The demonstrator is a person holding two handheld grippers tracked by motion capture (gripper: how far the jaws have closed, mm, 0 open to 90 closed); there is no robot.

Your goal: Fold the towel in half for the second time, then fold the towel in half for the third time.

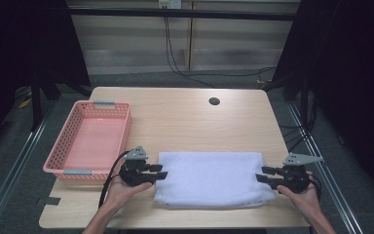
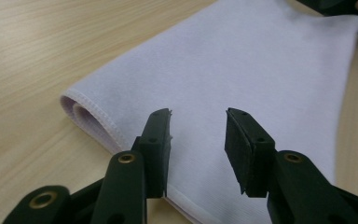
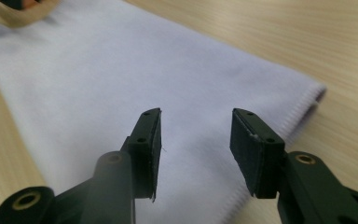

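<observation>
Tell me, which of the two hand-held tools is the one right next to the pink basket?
The left tool, at the folded white towel's left end, sits beside the pink basket. The right tool is at the towel's far end, away from it.

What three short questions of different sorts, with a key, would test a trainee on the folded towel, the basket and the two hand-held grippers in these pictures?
1. True or false: the pink basket holds the white towel.
2. Multiple choice: the left hand-held gripper is at which part of the towel? A) its left end B) its far edge C) its middle
3. Short answer: is anything clamped between the jaws of the right hand-held gripper?

Key
1. False: the towel lies folded on the wooden table, to the right of the basket.
2. A
3. No: the jaws stand apart over the towel's right end, and the pads press on nothing.
</observation>
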